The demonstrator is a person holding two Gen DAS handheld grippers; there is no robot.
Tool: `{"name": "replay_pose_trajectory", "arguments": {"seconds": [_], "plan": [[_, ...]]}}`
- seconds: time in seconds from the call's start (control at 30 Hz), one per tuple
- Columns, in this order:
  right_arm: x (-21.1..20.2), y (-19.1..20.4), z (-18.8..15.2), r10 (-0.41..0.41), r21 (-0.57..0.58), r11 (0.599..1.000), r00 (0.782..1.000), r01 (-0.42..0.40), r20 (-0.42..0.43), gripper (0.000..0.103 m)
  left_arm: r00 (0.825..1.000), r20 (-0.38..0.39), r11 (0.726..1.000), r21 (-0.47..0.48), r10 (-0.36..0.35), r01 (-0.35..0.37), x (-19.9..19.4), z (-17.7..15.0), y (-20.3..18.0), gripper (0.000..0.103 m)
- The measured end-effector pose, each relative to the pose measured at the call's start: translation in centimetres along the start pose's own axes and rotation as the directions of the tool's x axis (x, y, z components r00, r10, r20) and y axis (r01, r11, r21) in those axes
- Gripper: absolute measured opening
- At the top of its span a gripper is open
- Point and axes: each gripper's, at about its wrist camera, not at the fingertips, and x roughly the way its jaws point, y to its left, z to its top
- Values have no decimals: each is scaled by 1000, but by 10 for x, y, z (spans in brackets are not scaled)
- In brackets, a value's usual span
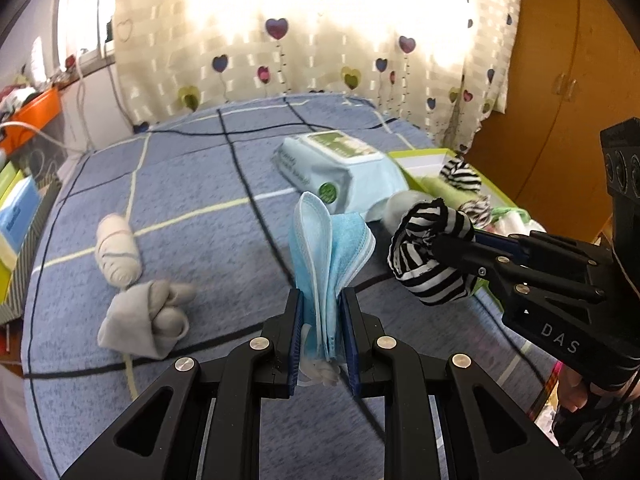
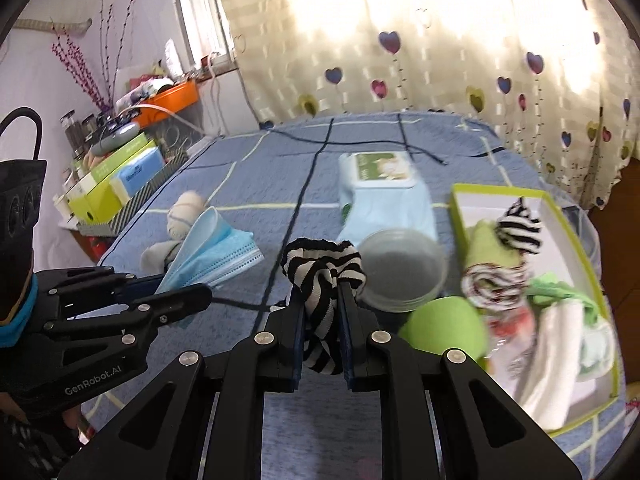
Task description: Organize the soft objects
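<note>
My left gripper [image 1: 320, 304] is shut on a folded stack of blue face masks [image 1: 326, 240], held above the blue bed cover [image 1: 192, 184]; the masks also show in the right wrist view [image 2: 216, 252]. My right gripper [image 2: 320, 300] is shut on a black-and-white striped sock [image 2: 322, 276], seen in the left wrist view [image 1: 430, 252] just right of the masks. A cream rolled sock [image 1: 118, 254] and a grey folded sock [image 1: 148, 320] lie on the bed at left. A green-rimmed box [image 2: 576, 240] at right holds several cloths and another striped sock [image 2: 520, 226].
A pale blue wet-wipes pack [image 2: 380, 184] lies mid-bed. A clear round lid [image 2: 402, 268] and a green bowl [image 2: 446, 328] sit beside the box. A striped tray of boxes [image 2: 120, 188] and an orange bin [image 2: 172, 96] stand left of the bed. Curtains hang behind.
</note>
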Motion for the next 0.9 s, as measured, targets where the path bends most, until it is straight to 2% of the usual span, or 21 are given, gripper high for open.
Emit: {"name": "replay_pose_trajectory", "arguments": {"seconds": [0.4,0.9], "plan": [[-31,-48,8,-112,73,991,992,108,50,16,996,1,994,71,-85,85,19,33,-36,17],[-48,-102,13,-216,159,966,974,203,63,16,982,-32,974,128,-186,189,53,72,-77,18]]}}
